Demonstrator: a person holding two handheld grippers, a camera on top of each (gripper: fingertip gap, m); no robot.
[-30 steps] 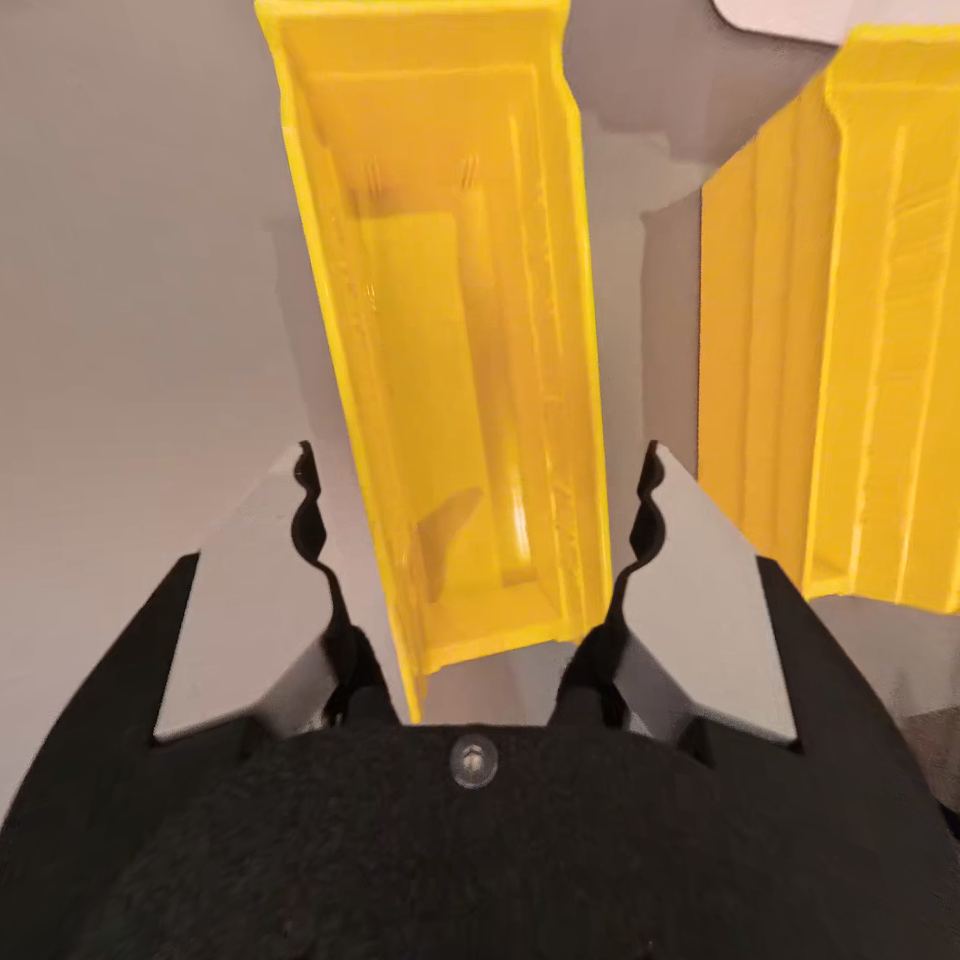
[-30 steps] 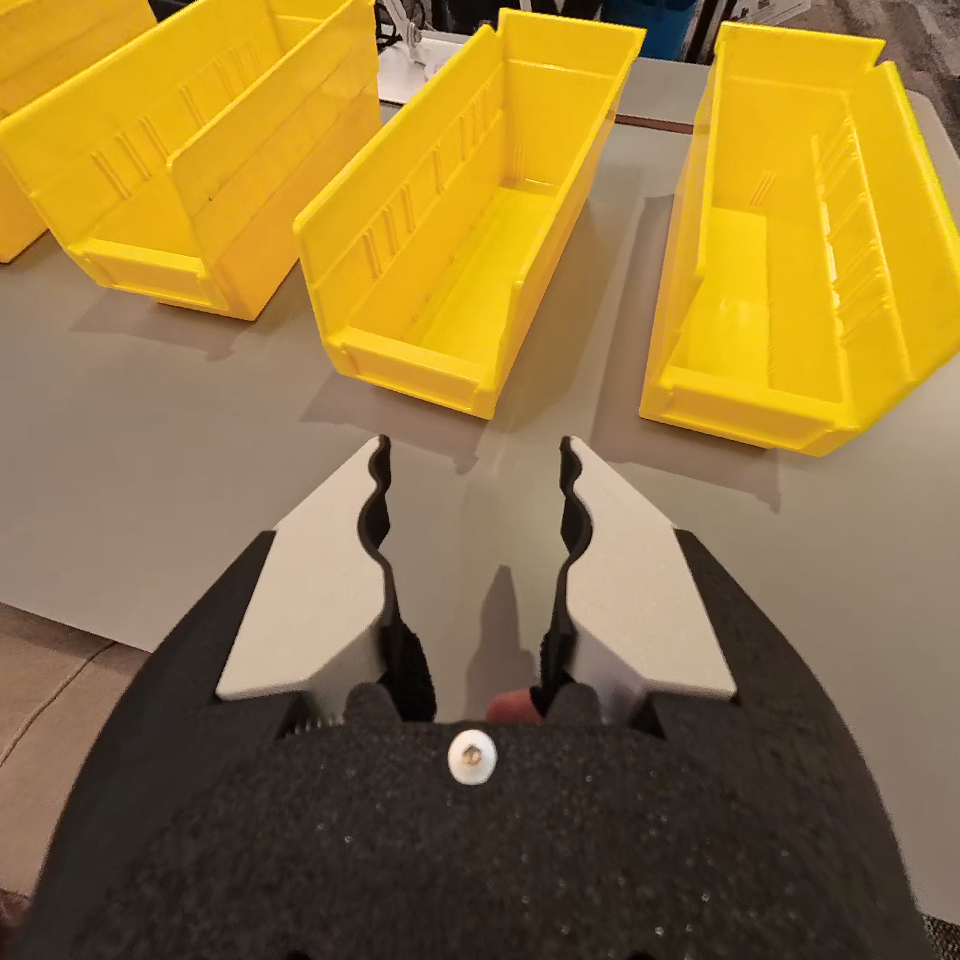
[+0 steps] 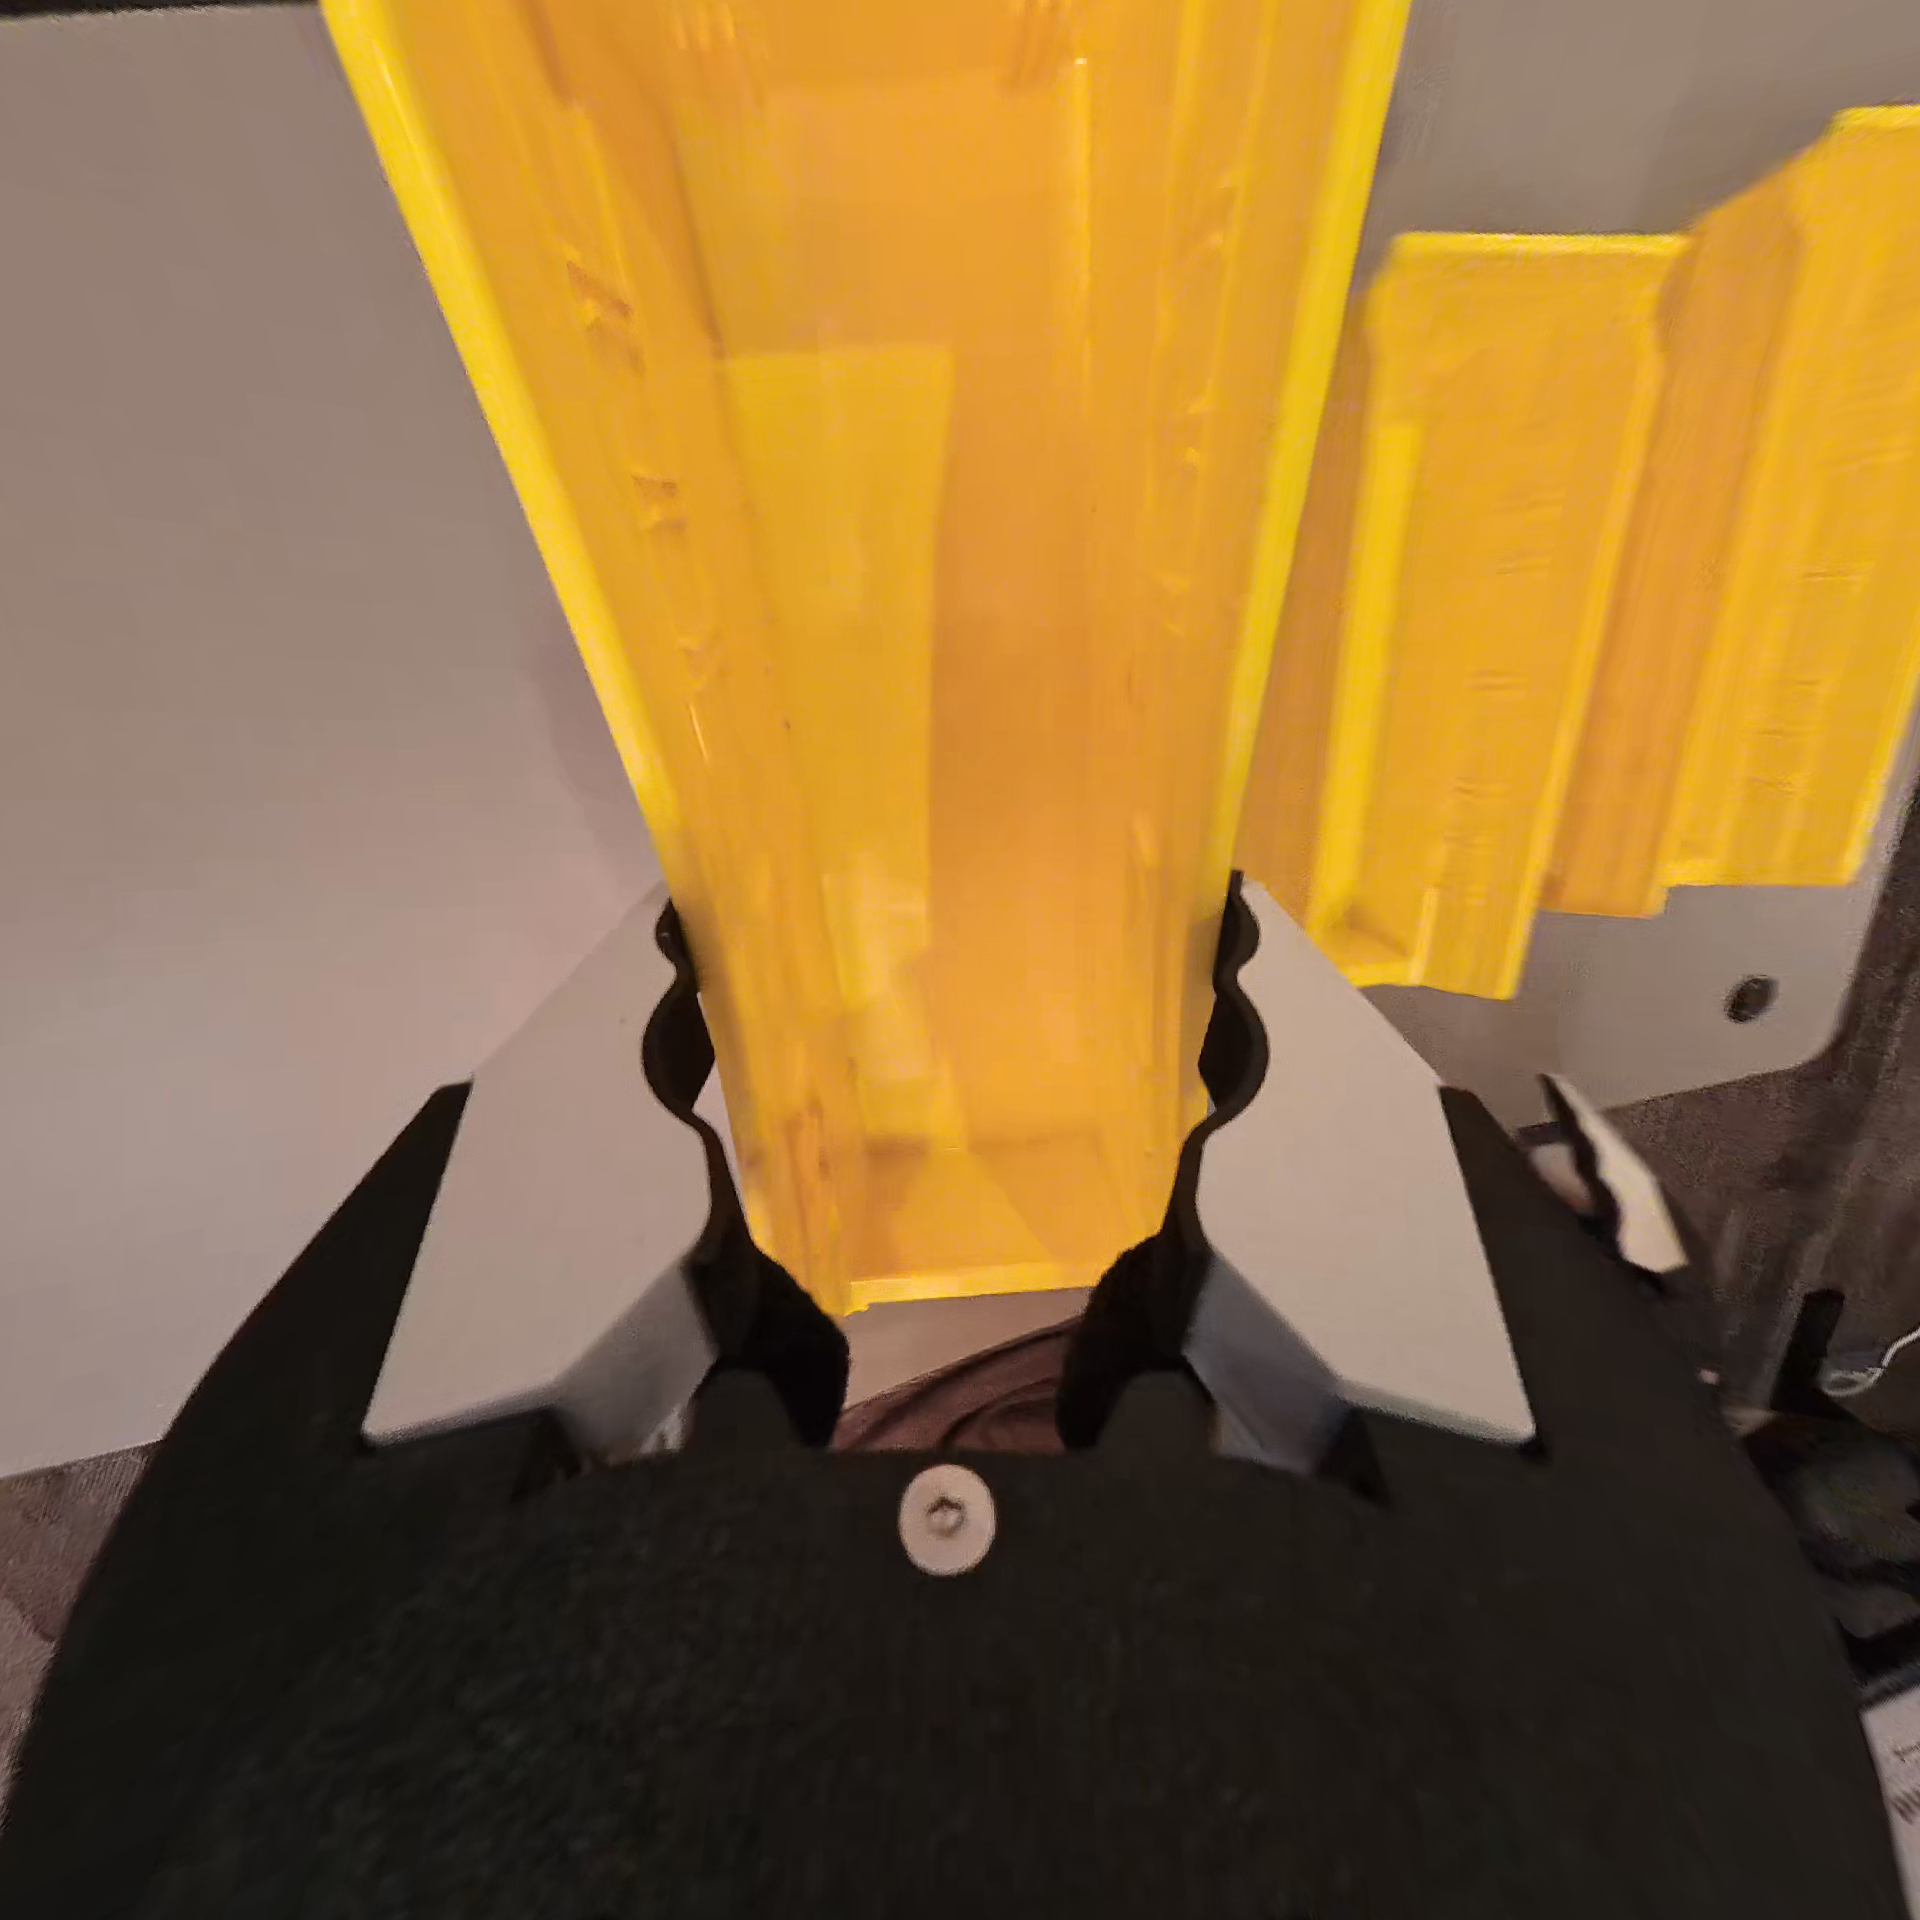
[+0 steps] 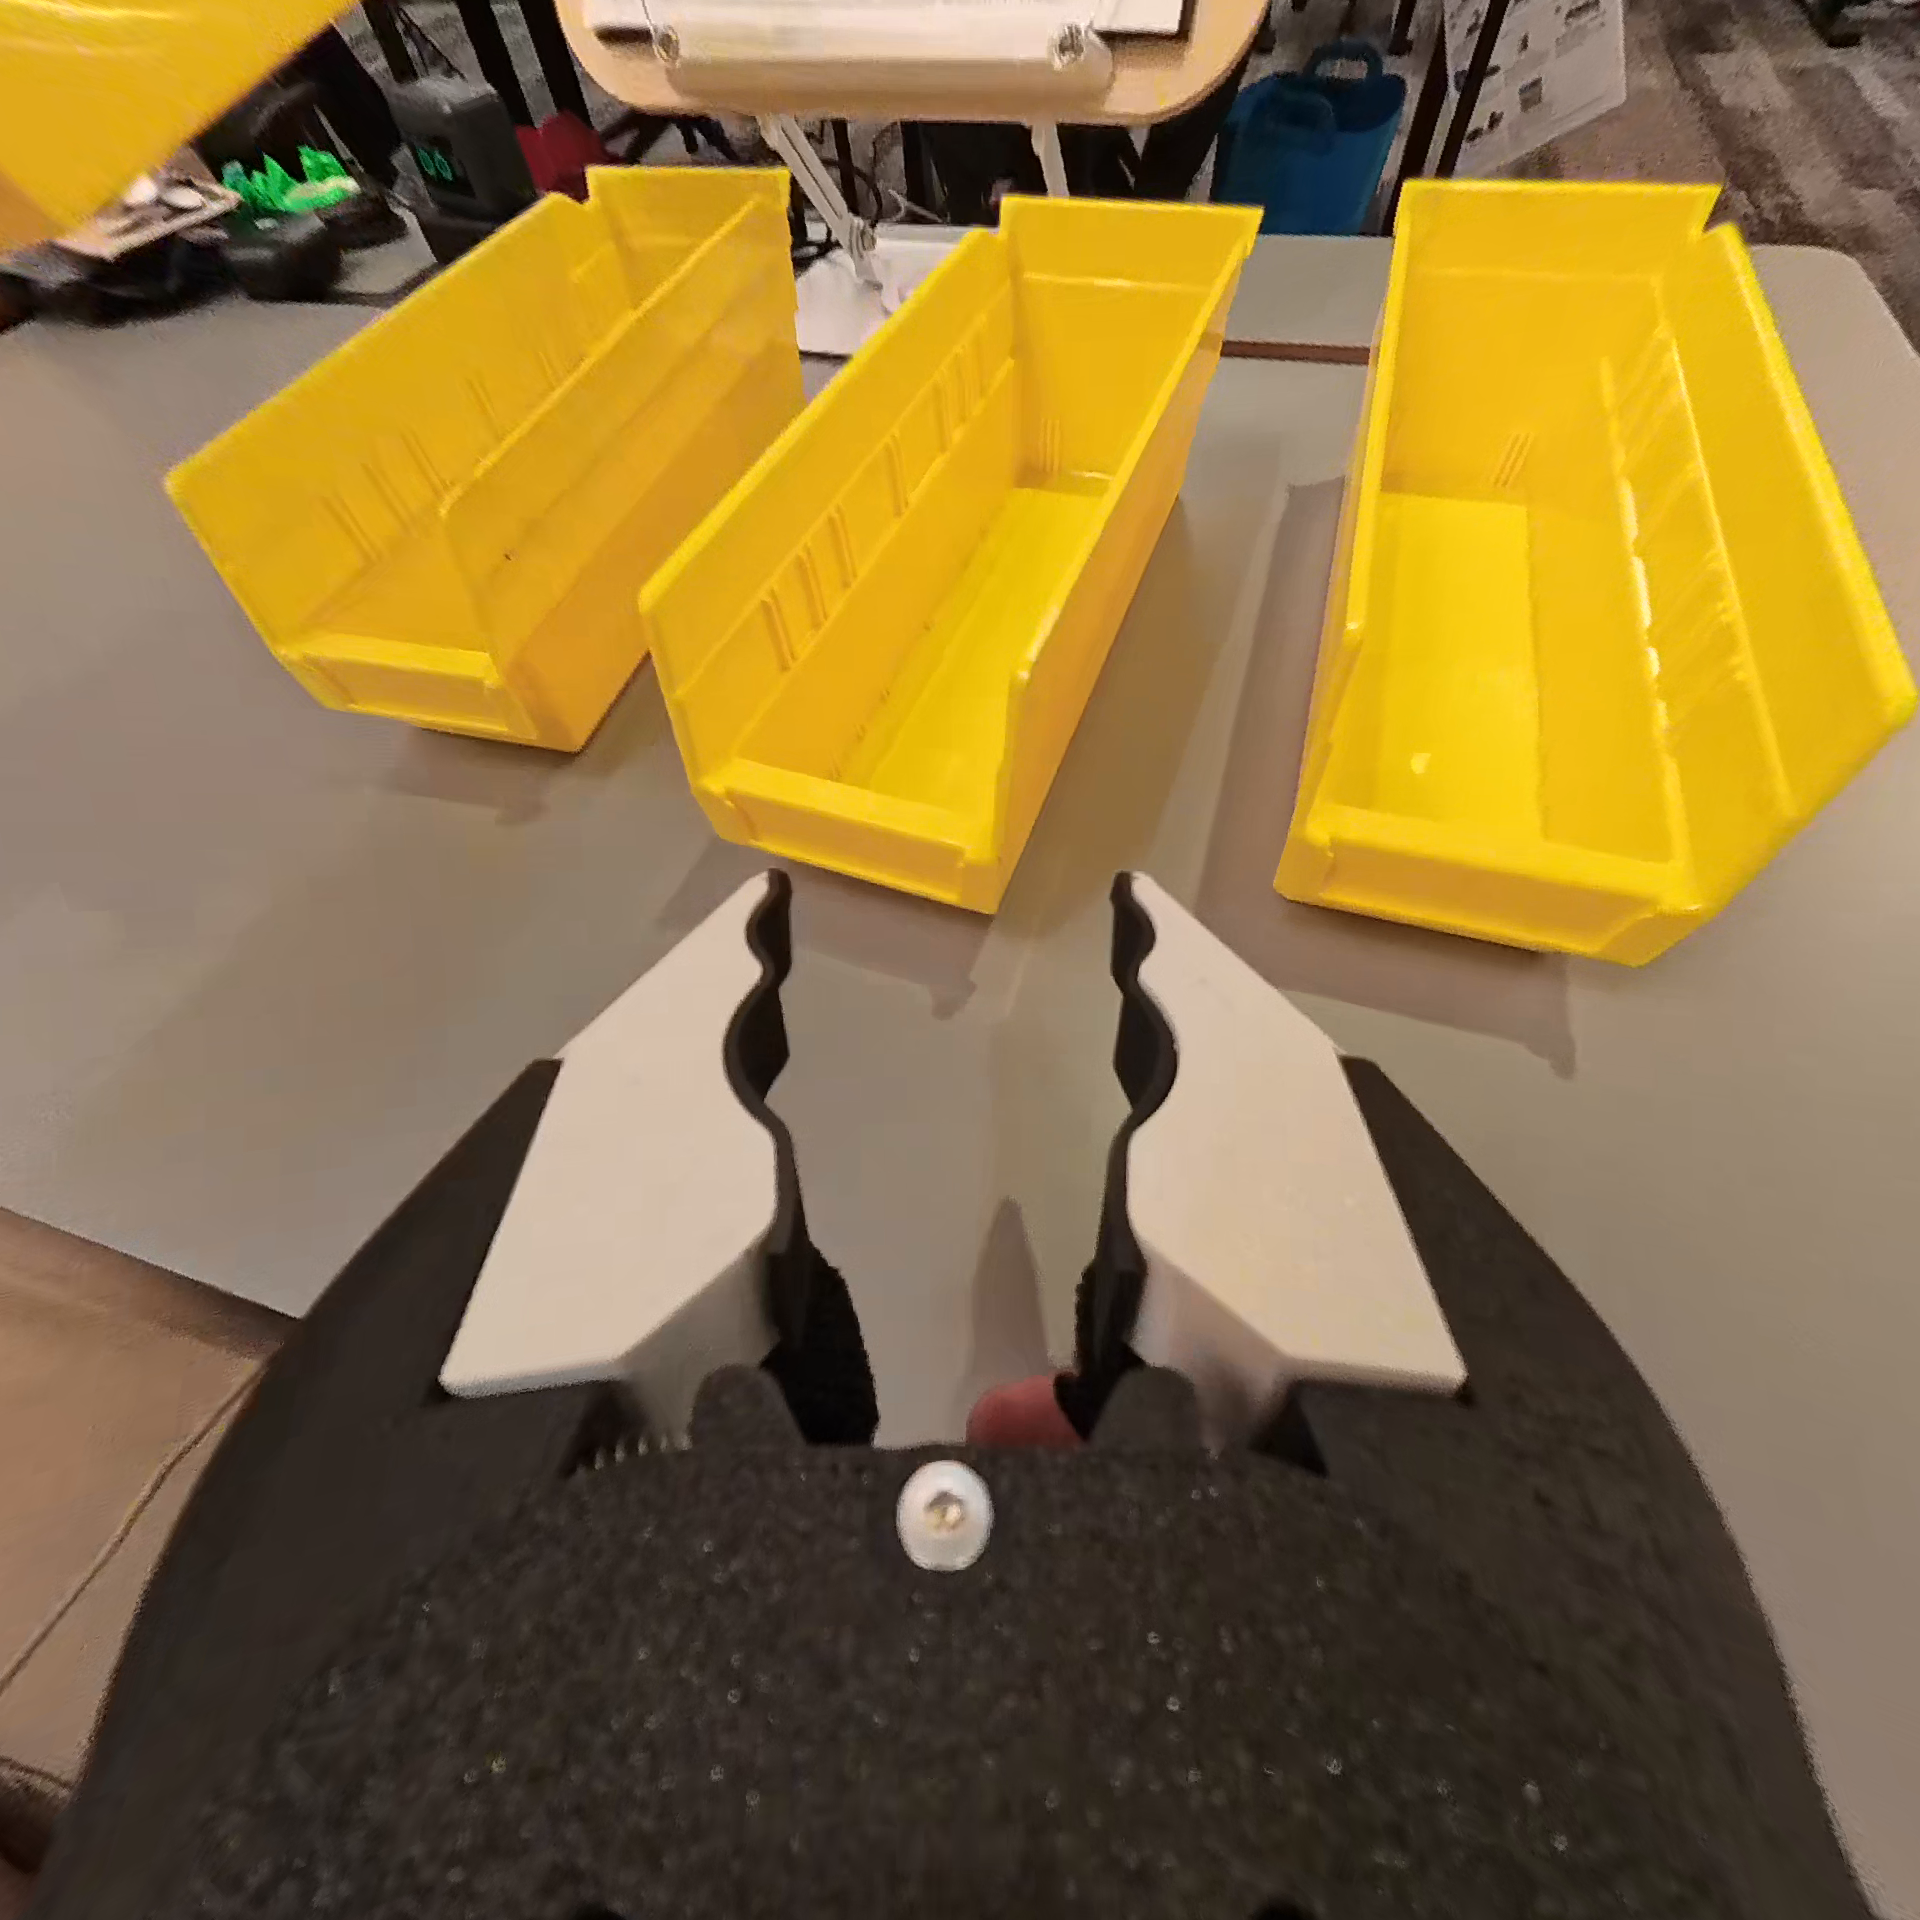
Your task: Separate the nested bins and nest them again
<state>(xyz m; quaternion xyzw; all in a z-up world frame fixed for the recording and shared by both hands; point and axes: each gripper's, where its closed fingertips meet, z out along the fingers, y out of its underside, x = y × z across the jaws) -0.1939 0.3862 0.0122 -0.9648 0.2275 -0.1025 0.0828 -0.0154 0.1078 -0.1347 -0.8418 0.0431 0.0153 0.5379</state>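
A: Three yellow bins stood open on the grey table (image 4: 312, 987) in the right wrist view: the left bin (image 4: 488, 520) at eleven o'clock, the middle bin (image 4: 935, 582) at twelve, the right bin (image 4: 1558, 582) at one. They were apart from one another, none nested. A blurred yellow edge at the top-left corner looked like a fourth bin, off the table.

B: And the claws?

A: The right gripper (image 4: 945, 904) hung spread wide over bare table, just short of the middle bin, with nothing in it. The left gripper (image 3: 951, 935) had the held bin (image 3: 935, 623) between its fingers at the front end, both side walls touching the wavy pads (image 3: 675, 1029), so it seemed closed on that bin. Another bin (image 3: 1507, 582) lay at two o'clock in that view.

B: How would such a bin handle?

A: Light, I judged: thin moulded plastic, smooth and a little slippery, walls that may flex under a squeeze across the open top. Held by one end, it would likely droop. Gripping low at the stiffer front lip seemed wise.

B: The stage?

A: Separation looked finished; re-nesting probably started with the held bin.
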